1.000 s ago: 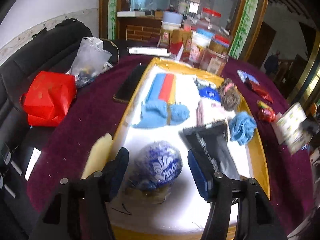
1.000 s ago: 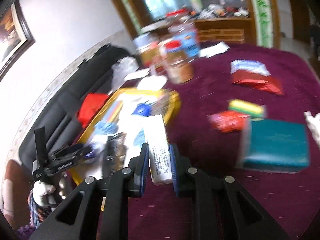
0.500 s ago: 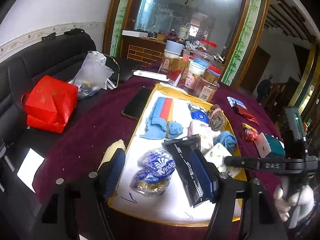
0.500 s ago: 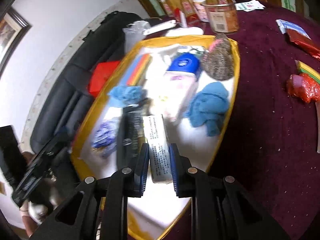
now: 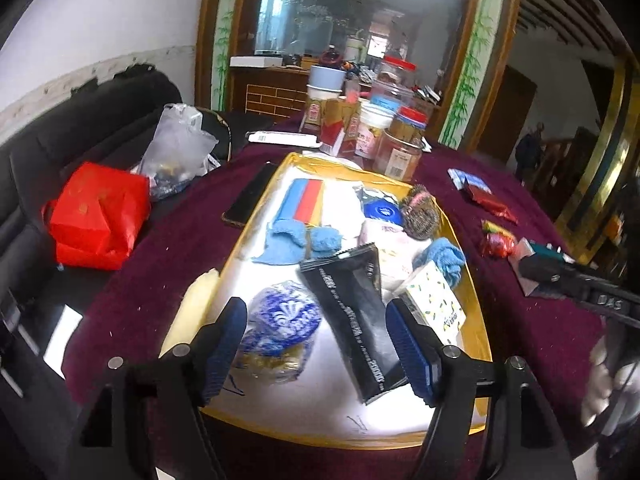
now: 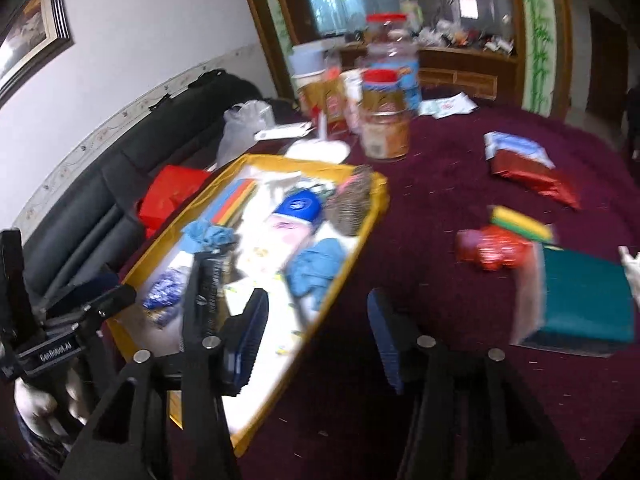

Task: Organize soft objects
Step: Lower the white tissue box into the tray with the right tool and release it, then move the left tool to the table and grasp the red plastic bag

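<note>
Soft packs crowd the yellow-rimmed tray (image 5: 256, 220): a blue-patterned tissue pack (image 5: 282, 322), a black pouch (image 5: 354, 312), a lemon-print tissue pack (image 5: 434, 306). The left gripper (image 5: 316, 344) hovers wide open and empty over the tray's near end. The right gripper (image 6: 318, 336) gapes empty above the tray's edge.

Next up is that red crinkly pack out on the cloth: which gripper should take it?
Right, probably. The right gripper is open, empty, over the cloth beside the red pack. The left gripper hangs open over the tray.

Soft packs and cloths (image 5: 442, 258), apparently jumbled, in gold-rimmed tray (image 5: 476, 308)
</note>
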{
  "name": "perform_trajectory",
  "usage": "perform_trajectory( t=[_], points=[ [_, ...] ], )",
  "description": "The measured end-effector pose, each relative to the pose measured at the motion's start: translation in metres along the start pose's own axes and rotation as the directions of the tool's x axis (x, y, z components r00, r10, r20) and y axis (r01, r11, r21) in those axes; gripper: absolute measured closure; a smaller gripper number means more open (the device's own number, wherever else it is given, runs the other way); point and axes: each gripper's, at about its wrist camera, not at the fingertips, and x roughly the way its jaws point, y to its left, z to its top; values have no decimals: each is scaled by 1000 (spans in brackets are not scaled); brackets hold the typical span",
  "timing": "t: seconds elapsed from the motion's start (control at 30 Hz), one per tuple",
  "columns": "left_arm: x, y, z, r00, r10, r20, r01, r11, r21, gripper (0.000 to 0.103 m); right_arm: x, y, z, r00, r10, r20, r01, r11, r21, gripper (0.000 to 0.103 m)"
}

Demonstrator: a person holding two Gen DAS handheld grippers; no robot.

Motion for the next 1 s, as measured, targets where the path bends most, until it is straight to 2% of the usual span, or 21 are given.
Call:
perform_trajectory(
  t=[0.07, 0.4, 0.77, 1.0],
  points=[
    [-1, -13, 0, 1000, 15, 3, -15, 999, 32, 27, -8, -12, -5, 1000, -26, 17, 26, 1000, 3, 41],
    [-1, -69, -3, 998, 57, -7, -56, 984, 171, 27, -38, -81, -39, 986, -159, 45, 155, 985, 75, 40],
    [4, -119, -7, 996, 90, -14, -83, 958, 276, 27, -79, -160, -64, 970, -224, 90, 198, 951, 237, 39],
    [11, -145, -10, 995, 97, -29, -82, 942, 326, 27, -100, -200, -73, 956, -271, 113, 224, 923, 313, 34]
  ],
)
